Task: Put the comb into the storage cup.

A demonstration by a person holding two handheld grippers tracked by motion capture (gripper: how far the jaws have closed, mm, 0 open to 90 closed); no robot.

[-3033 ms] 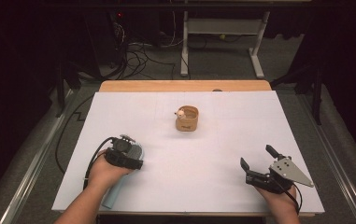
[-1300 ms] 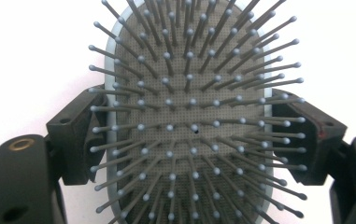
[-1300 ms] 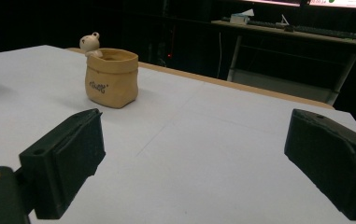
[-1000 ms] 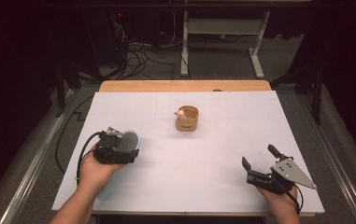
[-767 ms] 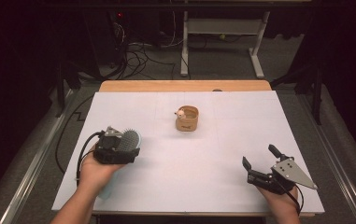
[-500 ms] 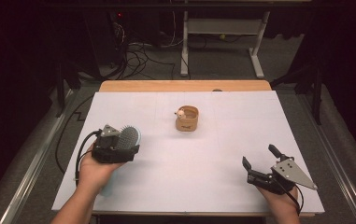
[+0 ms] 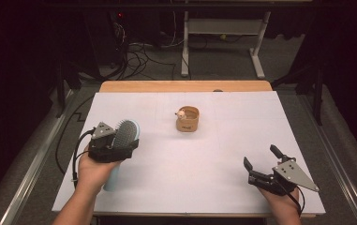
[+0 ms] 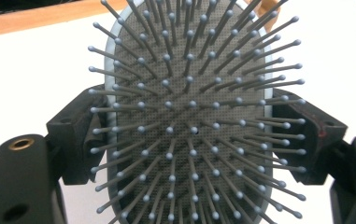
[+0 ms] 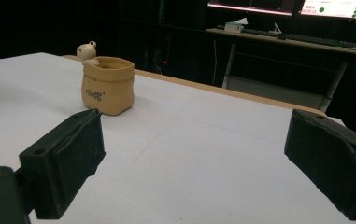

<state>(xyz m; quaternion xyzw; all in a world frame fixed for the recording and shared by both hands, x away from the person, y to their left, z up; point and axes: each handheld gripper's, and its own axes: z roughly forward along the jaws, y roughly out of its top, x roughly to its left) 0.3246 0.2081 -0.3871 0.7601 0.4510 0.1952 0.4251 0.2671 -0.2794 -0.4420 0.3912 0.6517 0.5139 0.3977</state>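
High view: you are holding the hairbrush [image 7: 124, 134] by its head in the left gripper [image 7: 114, 146] at lower left, bristles up, while the right gripper [image 7: 259, 164] is idling wide apart at lower right, so keep squeezing evenly as you are carrying it toward the small pot [image 7: 188, 120] at centre.

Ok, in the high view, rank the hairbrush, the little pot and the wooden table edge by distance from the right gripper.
1. Little pot, up and left of the right gripper.
2. Hairbrush, far left, clamped in the left gripper.
3. Wooden table edge, at the far end.
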